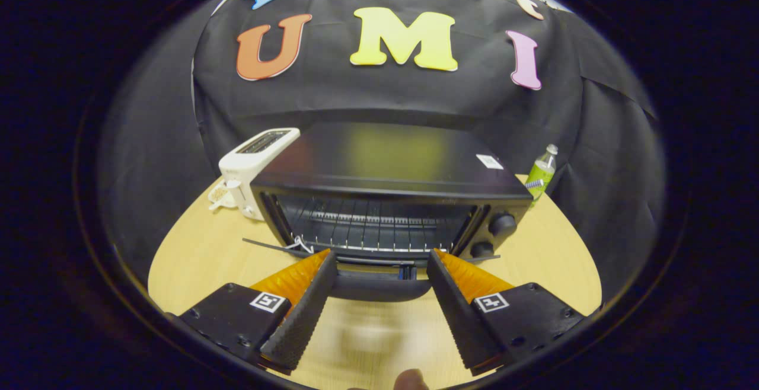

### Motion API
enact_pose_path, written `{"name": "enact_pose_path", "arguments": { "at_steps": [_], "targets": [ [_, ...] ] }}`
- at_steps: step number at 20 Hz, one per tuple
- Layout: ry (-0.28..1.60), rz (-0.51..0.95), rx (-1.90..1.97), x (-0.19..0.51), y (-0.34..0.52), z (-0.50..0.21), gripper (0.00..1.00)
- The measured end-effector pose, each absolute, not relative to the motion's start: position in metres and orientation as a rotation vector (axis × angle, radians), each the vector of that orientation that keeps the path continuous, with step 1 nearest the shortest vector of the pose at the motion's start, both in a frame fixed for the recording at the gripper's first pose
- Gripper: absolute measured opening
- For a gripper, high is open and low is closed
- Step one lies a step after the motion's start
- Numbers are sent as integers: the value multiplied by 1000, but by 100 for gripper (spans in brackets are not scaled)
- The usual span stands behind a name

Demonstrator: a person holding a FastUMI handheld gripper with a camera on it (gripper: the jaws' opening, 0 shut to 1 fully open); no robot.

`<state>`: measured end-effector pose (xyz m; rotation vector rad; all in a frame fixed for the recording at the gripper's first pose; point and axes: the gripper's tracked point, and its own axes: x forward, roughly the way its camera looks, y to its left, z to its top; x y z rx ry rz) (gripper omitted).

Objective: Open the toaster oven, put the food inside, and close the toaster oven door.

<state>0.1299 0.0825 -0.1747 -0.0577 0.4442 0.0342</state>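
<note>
A black toaster oven [391,165] stands on a round wooden table [201,259]. Its door [267,244] hangs down flat and I see it nearly edge-on. The wire rack [373,224] inside is bare. The door's dark handle [382,288] lies between my fingers, just behind their tips. My gripper [381,258] is open, with its tips close to the oven's mouth and one finger on each side of the handle. A small pale food item [219,195] lies beside the foot of the white toaster.
The white slot toaster [255,162] stands against the oven's left side. A green bottle [541,173] stands behind the oven's right corner. Two knobs [501,224] sit on the oven's right front. A fingertip [410,379] shows behind the fingers.
</note>
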Motion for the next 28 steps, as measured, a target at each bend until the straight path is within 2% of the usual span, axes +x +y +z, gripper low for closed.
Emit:
{"name": "enact_pose_path", "arguments": {
  "at_steps": [11, 16, 18, 22, 28],
  "targets": [
    [635, 54, -7, 86, 81, -262, 100],
    [633, 119, -18, 86, 79, -245, 100],
    [668, 221, 33, 71, 92, -232, 99],
    [889, 519, 252, 15, 131, -204, 100],
    [1056, 644, 453, -10, 170, -209, 99]
  ]
}}
